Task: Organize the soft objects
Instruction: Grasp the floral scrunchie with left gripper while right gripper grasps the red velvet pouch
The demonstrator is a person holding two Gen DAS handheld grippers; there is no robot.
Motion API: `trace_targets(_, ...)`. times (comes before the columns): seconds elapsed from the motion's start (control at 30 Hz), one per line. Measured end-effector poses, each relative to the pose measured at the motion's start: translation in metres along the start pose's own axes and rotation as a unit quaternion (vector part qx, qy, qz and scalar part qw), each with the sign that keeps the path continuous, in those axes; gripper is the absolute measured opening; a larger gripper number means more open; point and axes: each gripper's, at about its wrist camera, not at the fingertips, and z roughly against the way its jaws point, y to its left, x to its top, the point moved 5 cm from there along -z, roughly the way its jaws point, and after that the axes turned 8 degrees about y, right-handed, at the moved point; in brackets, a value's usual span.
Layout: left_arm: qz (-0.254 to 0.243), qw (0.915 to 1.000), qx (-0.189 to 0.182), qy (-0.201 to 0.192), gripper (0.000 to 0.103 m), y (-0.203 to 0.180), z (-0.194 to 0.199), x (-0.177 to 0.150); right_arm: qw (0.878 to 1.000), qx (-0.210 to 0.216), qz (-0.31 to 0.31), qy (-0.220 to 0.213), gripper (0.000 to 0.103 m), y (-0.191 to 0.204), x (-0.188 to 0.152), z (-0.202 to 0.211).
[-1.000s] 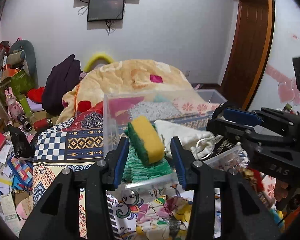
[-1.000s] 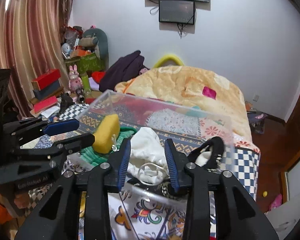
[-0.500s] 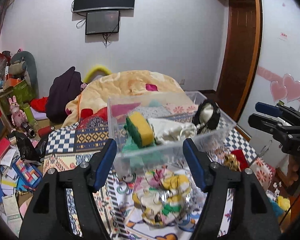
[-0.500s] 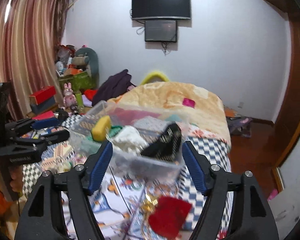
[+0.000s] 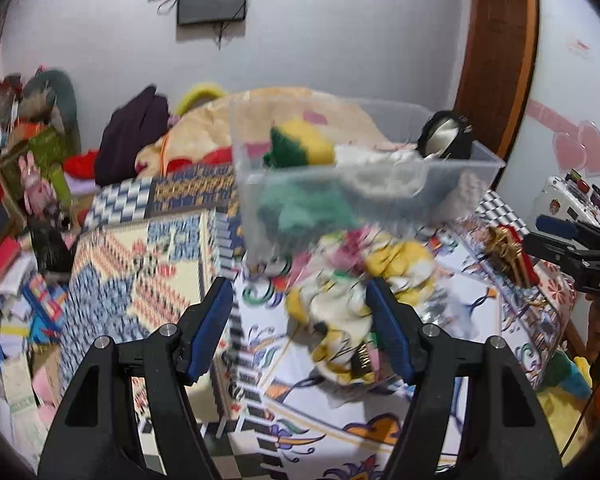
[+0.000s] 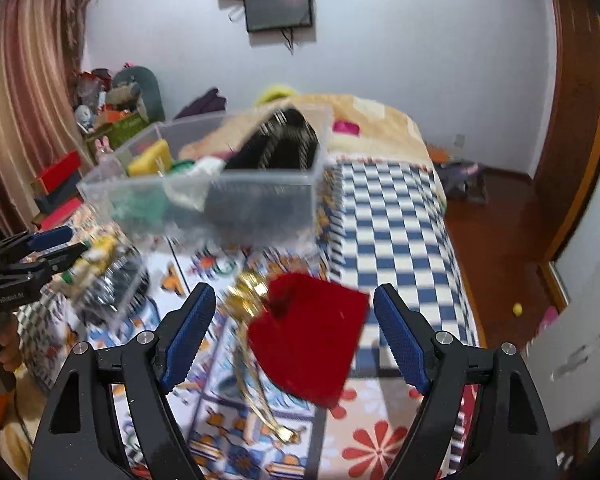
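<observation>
A second ago both grippers were close over the clear plastic bin (image 5: 452, 168), jaws narrow above the sponge and the white cloth; both have since drawn back from it and spread their jaws, so those two pieces look delivered and a new pickup is starting.

On the left, the left gripper (image 5: 300, 328) stands released with nothing pressed between its blue pads. It now hovers over a yellow, white and pink soft bundle (image 5: 340, 308) lying on the patterned bedspread (image 5: 140, 272) just in front of the bin (blur hides exactly what the bundle is). That bundle seems to be its next target.

In the middle, the bin sits on the bed and holds the yellow-and-green sponge (image 5: 300, 140), a green knitted cloth (image 5: 300, 212), the white cloth (image 5: 384, 172) and a black item (image 5: 446, 140) at its far right end.

On the right, the right gripper (image 6: 290, 334) is widening its jaws. The red velvet pouch (image 6: 312, 332) with gold cord lies on the bed between them, not yet gripped.

Judging from this, two loose items remain outside the bin, one lined up under each gripper.
</observation>
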Motion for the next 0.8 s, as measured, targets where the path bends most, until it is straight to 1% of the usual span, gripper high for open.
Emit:
trace_targets(0.1,0.015,0.9998,-0.014,0.008,0.068,0.005,-0.006,-0.007,1.0,0.008,-0.013,0.013,0.079,-0.007,-0.007,-0.006)
trace_targets(0.13,0.018,0.9996,-0.022,0.009,0.065,0.005,-0.007,-0.008,1.0,0.008,-0.015,0.015,0.079,-0.007,-0.008,-0.006)
trace_targets(0.17,0.019,0.9994,-0.026,0.01,0.058,0.005,-0.007,-0.008,1.0,0.01,-0.017,0.019,0.079,-0.007,-0.009,-0.008)
trace_targets(0.2,0.019,0.9993,-0.03,0.012,0.056,0.005,-0.008,-0.009,0.999,0.013,-0.017,0.024,0.077,-0.007,-0.01,-0.01)
trace_targets(0.23,0.019,0.9992,-0.033,0.014,0.052,0.005,-0.009,-0.009,0.999,0.016,-0.018,0.024,0.074,-0.007,-0.012,-0.012)
trace_targets(0.27,0.019,0.9991,-0.036,0.015,0.045,0.005,-0.01,-0.01,0.999,0.019,-0.018,0.027,0.067,-0.006,-0.013,-0.012)
trace_targets(0.3,0.02,0.9989,-0.038,0.018,0.042,0.004,-0.011,-0.011,0.999,0.023,-0.017,0.03,0.062,-0.005,-0.014,-0.014)
trace_targets(0.33,0.019,0.9986,-0.043,0.023,0.034,0.003,-0.013,-0.012,0.999,0.026,-0.016,0.029,0.06,-0.003,-0.015,-0.013)
trace_targets(0.37,0.02,0.9986,-0.043,0.025,0.029,0.003,-0.014,-0.013,0.999,0.028,-0.014,0.028,0.052,-0.002,-0.016,-0.013)
trace_targets(0.4,0.021,0.9986,-0.041,0.026,0.028,0.002,-0.014,-0.013,0.999,0.033,-0.01,0.029,0.045,0.0,-0.017,-0.013)
trace_targets(0.43,0.022,0.9986,-0.041,0.024,0.026,0.002,-0.014,-0.014,0.999,0.034,-0.009,0.027,0.044,0.001,-0.016,-0.014)
trace_targets(0.47,0.022,0.9986,-0.041,0.024,0.023,0.002,-0.014,-0.013,0.999,0.034,-0.007,0.025,0.039,0.002,-0.015,-0.013)
trace_targets(0.5,0.022,0.9987,-0.04,0.022,0.022,0.002,-0.013,-0.012,0.999,0.035,-0.003,0.022,0.032,0.004,-0.015,-0.011)
trace_targets(0.53,0.021,0.9989,-0.038,0.019,0.02,0.001,-0.011,-0.012,0.999,0.037,-0.001,0.02,0.03,0.005,-0.015,-0.01)
trace_targets(0.6,0.021,0.999,-0.036,0.013,0.018,0.001,-0.006,-0.013,0.999,0.039,-0.002,0.014,0.022,0.008,-0.013,-0.007)
trace_targets(0.67,0.021,0.9991,-0.035,0.006,0.016,0.001,-0.001,-0.012,0.999,0.049,-0.003,0.01,0.02,0.01,-0.011,-0.006)
trace_targets(0.8,0.017,0.9992,-0.033,-0.012,0.015,0.0,0.013,-0.007,0.999,0.05,0.002,-0.008,0.019,0.016,-0.004,0.004)
